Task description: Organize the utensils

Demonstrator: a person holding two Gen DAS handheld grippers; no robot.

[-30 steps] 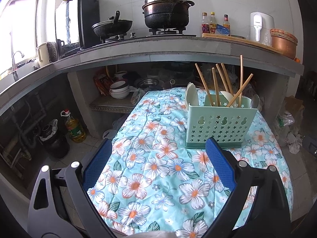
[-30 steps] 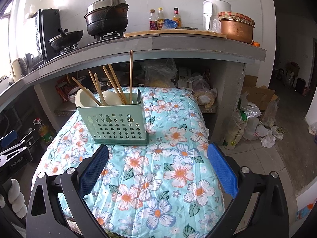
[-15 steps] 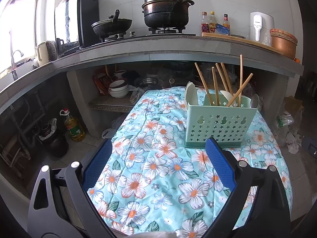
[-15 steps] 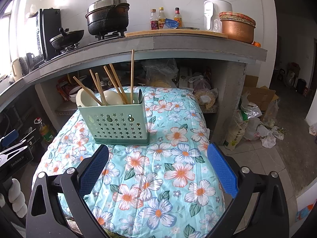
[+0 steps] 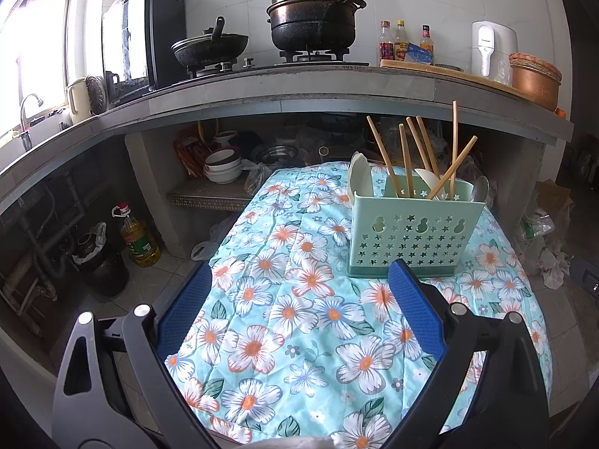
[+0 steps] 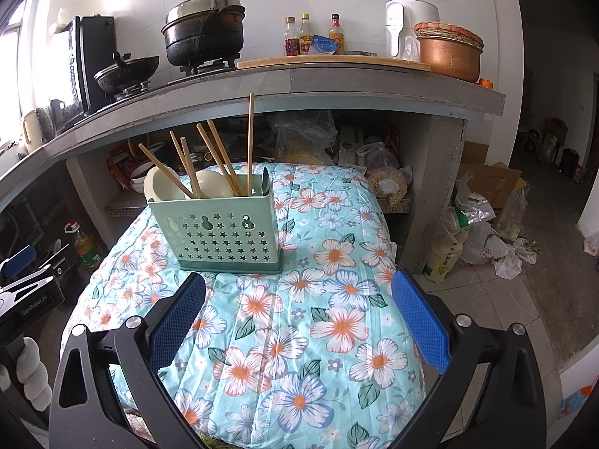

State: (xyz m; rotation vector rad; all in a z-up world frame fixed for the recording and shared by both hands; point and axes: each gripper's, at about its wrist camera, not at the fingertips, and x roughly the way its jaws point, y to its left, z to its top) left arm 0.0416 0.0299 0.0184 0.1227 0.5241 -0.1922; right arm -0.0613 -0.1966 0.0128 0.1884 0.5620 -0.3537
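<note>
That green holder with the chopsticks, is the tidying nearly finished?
It looks close to finished. The chopsticks and pale spoons already stand in the green holder on the flowered cloth. No loose utensils show on it. The left gripper and right gripper are both open and hold nothing.

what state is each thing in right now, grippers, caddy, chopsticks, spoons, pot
left gripper: open, empty
right gripper: open, empty
green caddy: upright on the floral cloth
chopsticks: standing in the caddy, leaning
white spoons: standing in the caddy
black pot: on the burner, lid on
</note>
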